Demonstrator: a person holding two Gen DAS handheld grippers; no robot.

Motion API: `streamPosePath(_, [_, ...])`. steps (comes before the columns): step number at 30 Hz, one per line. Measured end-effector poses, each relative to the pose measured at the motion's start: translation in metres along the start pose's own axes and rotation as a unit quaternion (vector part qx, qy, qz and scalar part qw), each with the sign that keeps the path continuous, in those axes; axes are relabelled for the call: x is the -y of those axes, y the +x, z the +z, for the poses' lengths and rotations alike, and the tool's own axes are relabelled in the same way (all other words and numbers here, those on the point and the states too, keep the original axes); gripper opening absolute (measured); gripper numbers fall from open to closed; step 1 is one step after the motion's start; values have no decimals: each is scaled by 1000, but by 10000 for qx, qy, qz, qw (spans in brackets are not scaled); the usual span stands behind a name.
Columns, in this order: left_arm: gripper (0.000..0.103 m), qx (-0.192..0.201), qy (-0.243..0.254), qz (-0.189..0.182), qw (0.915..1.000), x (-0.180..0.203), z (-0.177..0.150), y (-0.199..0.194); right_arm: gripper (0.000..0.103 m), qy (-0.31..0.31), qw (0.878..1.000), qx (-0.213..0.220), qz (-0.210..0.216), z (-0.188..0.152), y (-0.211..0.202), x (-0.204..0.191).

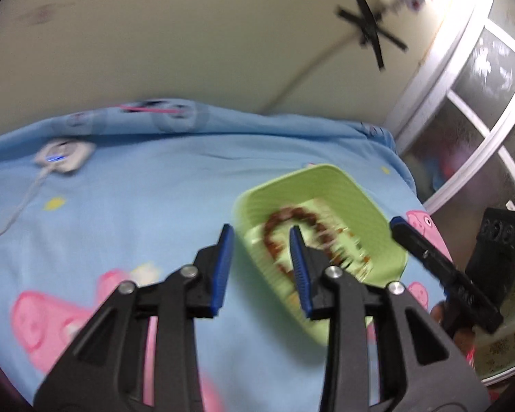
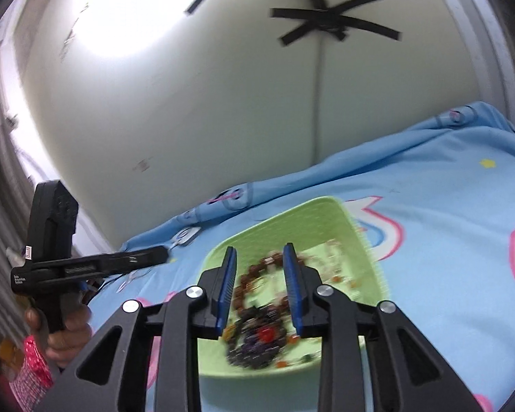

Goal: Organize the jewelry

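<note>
Bed (image 1: 161, 185) has a blue cartoon-pig sheet. Green tray (image 1: 326, 185) sits on it. White device (image 1: 65, 155) with cable lies well apart.

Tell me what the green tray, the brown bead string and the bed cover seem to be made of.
Green tray: probably moulded plastic, matte, with fine ribbing on its walls and rounded corners.
Brown bead string: round reddish-brown beads, perhaps wood or seed; motion blur leaves it open.
Bed cover: woven printed fabric, matte, light blue with pink cartoon pigs, creased at the far edge.
</note>
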State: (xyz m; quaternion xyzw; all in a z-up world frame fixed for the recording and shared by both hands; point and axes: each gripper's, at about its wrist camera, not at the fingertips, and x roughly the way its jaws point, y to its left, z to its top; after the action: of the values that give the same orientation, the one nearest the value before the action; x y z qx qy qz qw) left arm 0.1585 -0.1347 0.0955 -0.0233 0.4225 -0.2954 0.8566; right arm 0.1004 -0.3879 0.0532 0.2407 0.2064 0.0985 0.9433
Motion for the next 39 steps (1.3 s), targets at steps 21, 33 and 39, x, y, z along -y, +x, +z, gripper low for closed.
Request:
streamPosePath(21, [39, 152, -928, 1328, 9867, -140, -182, -123, 9, -2500, 9226, -2672, 1222, -137, 89, -214])
streamPosePath(33, [7, 64, -535, 1627, 9852, -140, -196, -105, 9, -2698, 9210, -2653, 930, -150, 121, -240])
streamPosePath(39, [7, 150, -749, 1571, 9846, -154, -205, -120, 9, -3049, 9124, -2593, 855, -160, 115, -256])
